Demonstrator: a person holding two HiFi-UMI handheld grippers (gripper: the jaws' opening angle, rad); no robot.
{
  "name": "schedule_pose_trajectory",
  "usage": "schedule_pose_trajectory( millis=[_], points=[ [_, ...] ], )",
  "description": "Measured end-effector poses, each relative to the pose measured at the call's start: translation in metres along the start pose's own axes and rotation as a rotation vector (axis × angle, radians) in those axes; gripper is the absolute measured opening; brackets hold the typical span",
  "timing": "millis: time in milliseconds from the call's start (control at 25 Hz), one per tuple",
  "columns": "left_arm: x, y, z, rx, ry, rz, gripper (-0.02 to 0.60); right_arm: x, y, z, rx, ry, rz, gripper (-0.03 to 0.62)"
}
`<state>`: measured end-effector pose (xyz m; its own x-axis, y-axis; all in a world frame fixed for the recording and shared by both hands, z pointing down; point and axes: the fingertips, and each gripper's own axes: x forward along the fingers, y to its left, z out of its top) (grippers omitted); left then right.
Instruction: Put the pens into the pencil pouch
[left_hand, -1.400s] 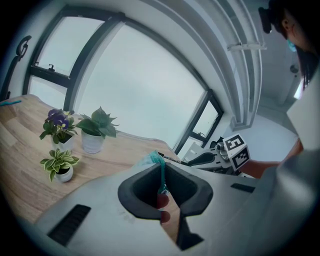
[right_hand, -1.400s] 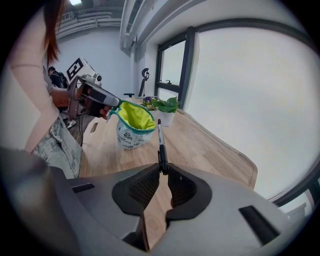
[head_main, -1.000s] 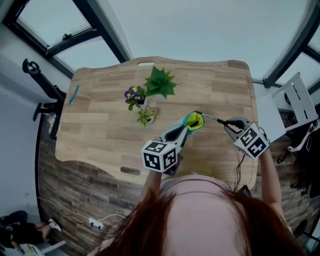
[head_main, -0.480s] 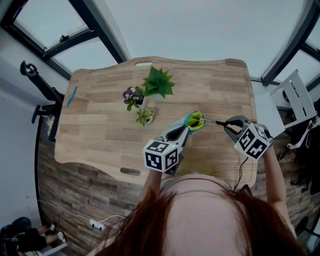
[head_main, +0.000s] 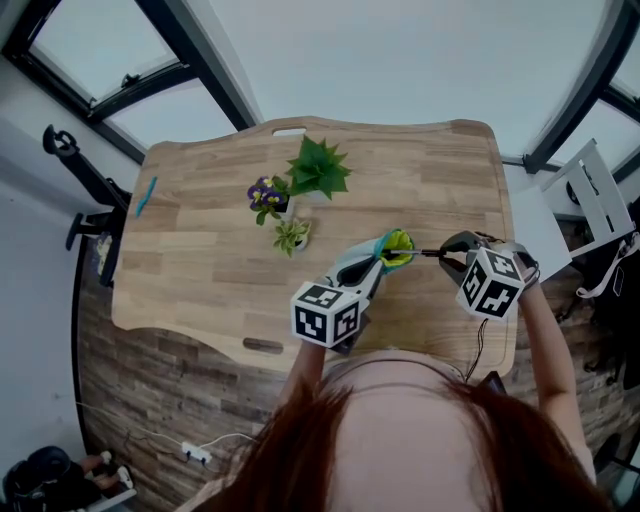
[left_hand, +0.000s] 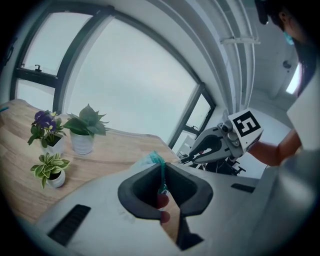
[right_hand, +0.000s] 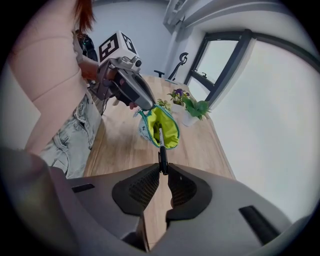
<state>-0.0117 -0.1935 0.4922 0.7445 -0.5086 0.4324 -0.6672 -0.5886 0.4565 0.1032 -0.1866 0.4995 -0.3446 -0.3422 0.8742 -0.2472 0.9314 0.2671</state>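
Note:
The pencil pouch (head_main: 394, 246), teal outside and yellow-green inside, hangs above the wooden table (head_main: 220, 260) with its mouth open to the right. My left gripper (head_main: 372, 262) is shut on its zip edge; in the left gripper view the teal edge (left_hand: 161, 172) is pinched between the jaws. My right gripper (head_main: 447, 250) is shut on a dark pen (head_main: 416, 252) that lies level, its tip at the pouch's mouth. In the right gripper view the pen (right_hand: 161, 145) reaches from the jaws into the yellow-green opening (right_hand: 165, 126). A blue pen (head_main: 146, 192) lies at the table's far left edge.
Three potted plants stand at the back middle of the table: a green leafy one (head_main: 318, 168), a purple-flowered one (head_main: 266, 192) and a small pale one (head_main: 293, 233). A white stand (head_main: 598, 205) is off the table's right side.
My right gripper has rolled and swung the pen from a slant to level, bringing its tip down to the pouch's mouth. The left gripper and pouch have hardly moved.

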Motion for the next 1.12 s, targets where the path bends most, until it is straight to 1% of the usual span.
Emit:
schedule_pose_trajectory(
  millis=[400,720,920,1120],
  points=[
    [0.003,-0.014,-0.004,0.029,0.028,-0.034,0.02,0.016,0.008,0.016,-0.07,0.033,0.052,0.048],
    [0.004,-0.021,-0.007,0.035,0.038,-0.057,0.02,0.036,0.019,0.027,-0.089,0.043,0.104,0.048],
    [0.006,-0.023,-0.008,0.035,0.039,-0.065,0.02,0.049,0.021,0.033,-0.078,0.039,0.136,0.048],
    [0.006,-0.021,-0.007,0.017,0.028,-0.074,0.02,0.061,0.025,0.038,-0.053,0.037,0.176,0.048]
  ],
)
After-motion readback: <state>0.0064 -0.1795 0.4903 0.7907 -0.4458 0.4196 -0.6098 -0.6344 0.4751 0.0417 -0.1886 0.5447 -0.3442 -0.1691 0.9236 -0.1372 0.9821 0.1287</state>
